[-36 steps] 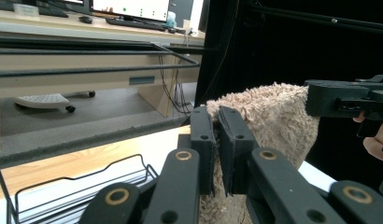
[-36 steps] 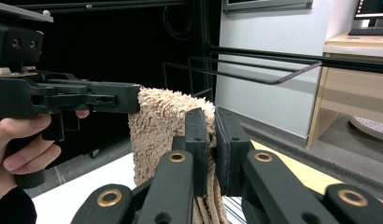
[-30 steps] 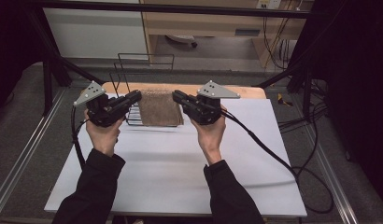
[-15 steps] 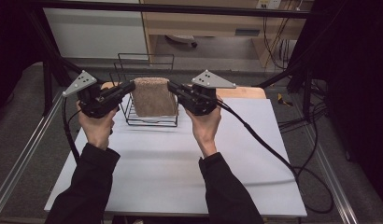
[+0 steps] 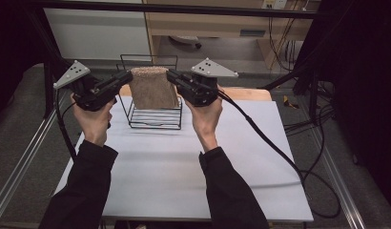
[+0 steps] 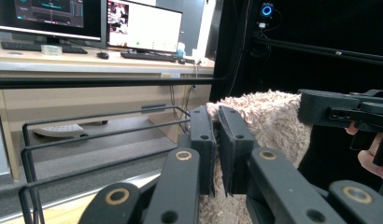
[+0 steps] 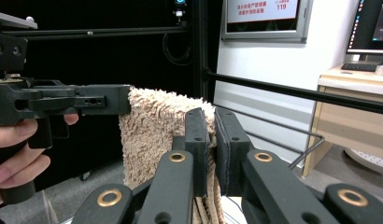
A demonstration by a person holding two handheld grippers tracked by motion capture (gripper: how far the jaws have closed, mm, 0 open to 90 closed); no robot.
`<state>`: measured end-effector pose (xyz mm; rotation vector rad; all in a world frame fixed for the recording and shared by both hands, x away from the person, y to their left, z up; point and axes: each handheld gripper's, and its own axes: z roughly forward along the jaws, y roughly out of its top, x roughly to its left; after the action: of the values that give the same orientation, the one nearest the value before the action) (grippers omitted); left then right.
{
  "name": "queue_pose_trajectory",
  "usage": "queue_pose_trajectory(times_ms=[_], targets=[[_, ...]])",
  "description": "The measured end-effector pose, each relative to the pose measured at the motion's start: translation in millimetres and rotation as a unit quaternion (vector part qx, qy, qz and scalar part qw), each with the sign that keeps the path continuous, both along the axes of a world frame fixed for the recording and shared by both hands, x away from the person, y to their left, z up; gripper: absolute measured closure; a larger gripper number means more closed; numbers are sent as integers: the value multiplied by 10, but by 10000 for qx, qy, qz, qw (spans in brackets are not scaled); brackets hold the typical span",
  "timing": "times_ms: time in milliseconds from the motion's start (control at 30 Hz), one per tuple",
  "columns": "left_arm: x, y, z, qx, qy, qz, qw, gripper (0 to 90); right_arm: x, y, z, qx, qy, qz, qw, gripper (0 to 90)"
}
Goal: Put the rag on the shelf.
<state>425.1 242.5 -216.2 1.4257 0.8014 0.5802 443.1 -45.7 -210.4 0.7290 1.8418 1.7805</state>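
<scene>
The towel [image 5: 153, 88] is a thick, tan pile cloth with a coarse, nubby loop texture. It hangs folded in the air between my two grippers, its top edge level and its lower part dropping in front of the wire rack [image 5: 155, 114]. In the left gripper view the fabric [image 6: 269, 126] bulges past the jaws in a soft rounded hump; in the right gripper view it [image 7: 154, 140] falls in a straight, flat panel with a fuzzy edge.

My left gripper [image 5: 128, 78] is clamped on the towel's left top corner, its black jaws pressed nearly together with pile pinched between them. My right gripper [image 5: 170, 76] is clamped likewise on the right top corner. Both bodies are matte black, angular, each topped by a grey three-cornered plate, and a cable trails from each.

The rack is thin black wire, box-shaped with open sides, standing at the far middle of the counter [image 5: 184, 171]. The counter surface is smooth, white and flat. Its near half lies open between my forearms, and there is free room to either side of the rack. A dark metal frame rail [image 5: 184, 8] crosses beyond.
</scene>
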Motion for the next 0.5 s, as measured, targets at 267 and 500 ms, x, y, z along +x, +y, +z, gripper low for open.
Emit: queue_pose_trajectory(times_ms=[267, 500], targets=[[74, 50, 91, -15, -46, 69, 10000, 844, 86, 63, 101, -20, -80, -18, 10000, 847], [135, 86, 189, -53, -59, 98, 9999, 844, 155, 104, 192, -17, -121, 2, 9999, 847]])
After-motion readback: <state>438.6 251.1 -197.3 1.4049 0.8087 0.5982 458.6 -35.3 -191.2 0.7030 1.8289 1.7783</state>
